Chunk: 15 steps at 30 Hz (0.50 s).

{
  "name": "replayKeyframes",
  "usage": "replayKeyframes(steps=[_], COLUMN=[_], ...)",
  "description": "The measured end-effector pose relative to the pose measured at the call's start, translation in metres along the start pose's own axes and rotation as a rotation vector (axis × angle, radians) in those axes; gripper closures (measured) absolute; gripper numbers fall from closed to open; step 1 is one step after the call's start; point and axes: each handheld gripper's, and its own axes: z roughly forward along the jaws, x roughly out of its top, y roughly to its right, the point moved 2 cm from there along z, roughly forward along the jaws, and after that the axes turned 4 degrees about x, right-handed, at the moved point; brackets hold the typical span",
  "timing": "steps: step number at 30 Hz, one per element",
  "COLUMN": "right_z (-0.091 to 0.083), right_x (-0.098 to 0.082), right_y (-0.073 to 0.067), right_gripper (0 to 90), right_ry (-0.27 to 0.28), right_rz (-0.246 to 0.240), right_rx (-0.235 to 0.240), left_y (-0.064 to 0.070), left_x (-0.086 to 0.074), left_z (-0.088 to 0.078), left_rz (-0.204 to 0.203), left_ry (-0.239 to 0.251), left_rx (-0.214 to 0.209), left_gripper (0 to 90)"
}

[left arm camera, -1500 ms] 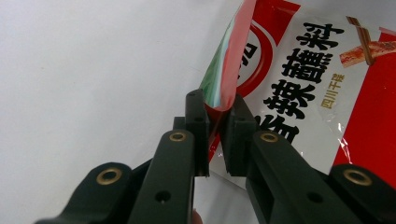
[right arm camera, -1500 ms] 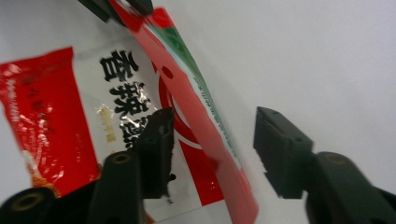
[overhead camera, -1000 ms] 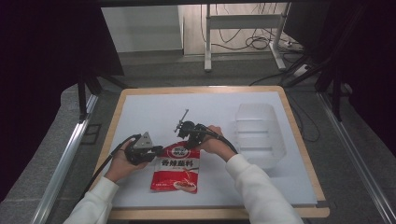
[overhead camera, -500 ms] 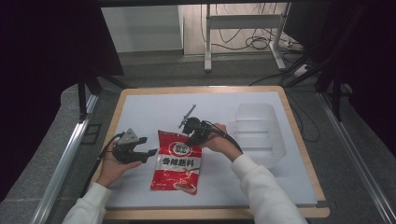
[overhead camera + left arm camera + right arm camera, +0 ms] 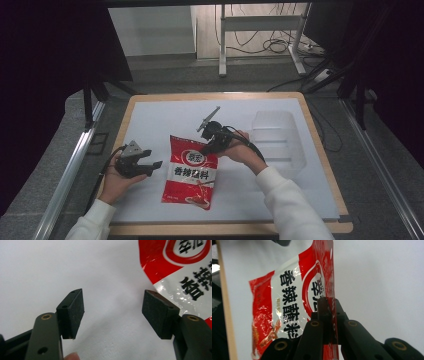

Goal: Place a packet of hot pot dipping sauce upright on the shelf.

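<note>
High view: the red packet point(image 5: 191, 171) lies mid-table, the right gripper point(image 5: 212, 141) at its 1 o'clock corner, the left gripper point(image 5: 150, 165) apart at 9 o'clock. Left gripper view: jaws wide, packet at 2 o'clock. Right gripper view: jaws clamp the packet's edge.

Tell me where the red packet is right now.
In the high view, the red packet lies mid-table between both claws, its top right corner pinched by the right claw.

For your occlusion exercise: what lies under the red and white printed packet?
The red and white printed packet lies on the white tabletop, its top edge clamped by the right gripper. Whatever is beneath it stays covered.
</note>
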Motion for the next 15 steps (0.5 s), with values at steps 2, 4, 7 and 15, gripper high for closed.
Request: replayKeyframes(steps=[2,4,7,15], right_z=[-0.004,-0.009,-0.019,-0.045], right_x=[0.001,0.003,0.006,0.018], right_y=[-0.002,-0.005,-0.013,-0.035], right_gripper=[88.8,88.7,88.8,88.8], right_ry=[0.006,0.013,0.039,0.078], right_rz=[-0.001,0.003,-0.004,-0.055], right_rx=[0.007,0.022,0.039,0.047], left_y=[0.0,0.0,-0.002,-0.006], left_x=[-0.001,-0.001,-0.002,-0.003], left_z=[0.001,0.002,0.002,0.001], left_rz=[0.0,-0.009,-0.013,-0.022], left_ry=[0.0,0.003,0.005,0.008], left_rx=[0.001,0.001,0.002,0.014], left_gripper=[33.9,33.9,33.9,33.9])
